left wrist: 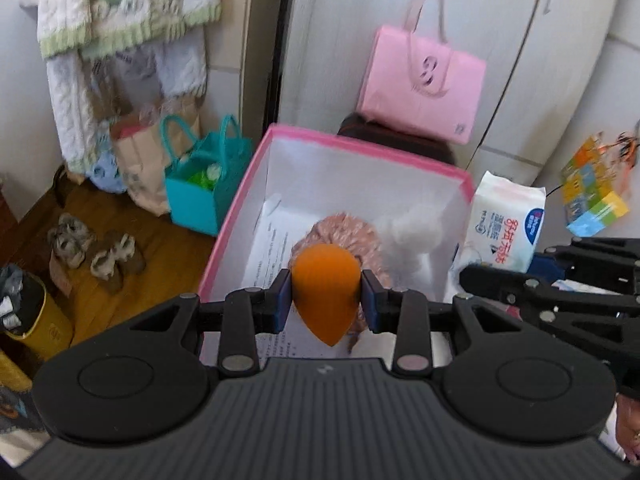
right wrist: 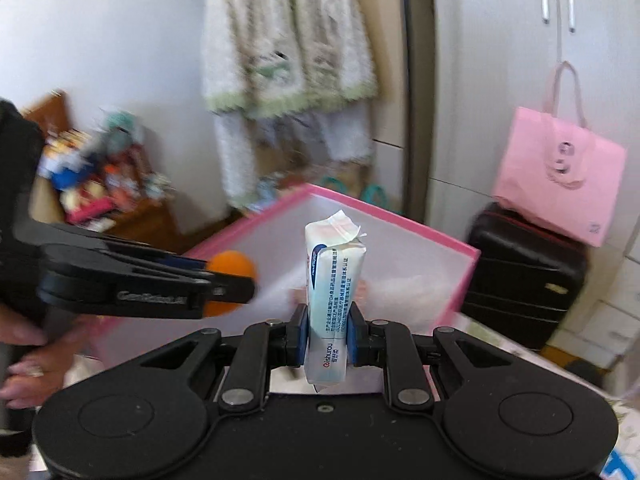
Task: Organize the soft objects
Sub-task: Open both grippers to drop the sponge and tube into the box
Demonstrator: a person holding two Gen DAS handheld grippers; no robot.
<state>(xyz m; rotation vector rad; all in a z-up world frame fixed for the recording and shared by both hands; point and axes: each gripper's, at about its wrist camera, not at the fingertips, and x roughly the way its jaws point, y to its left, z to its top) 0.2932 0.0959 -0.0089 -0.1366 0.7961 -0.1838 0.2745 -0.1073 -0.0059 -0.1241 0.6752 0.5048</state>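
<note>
White wall (right wrist: 120, 40), wood floor (left wrist: 132, 216), white cabinets (left wrist: 520, 60) (pink bag (left wrist: 420, 80) hanging), knitwear (left wrist: 120, 0) on the wall.

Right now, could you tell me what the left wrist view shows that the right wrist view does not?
Only the left wrist view shows inside the box: a pinkish fuzzy item, white fluff, printed paper. It also shows slippers.

Only the right wrist view shows the suitcase whole and cupboard handles.

Both show the sponge in the left gripper, the tissue pack in the right gripper, and the pink bag.
</note>
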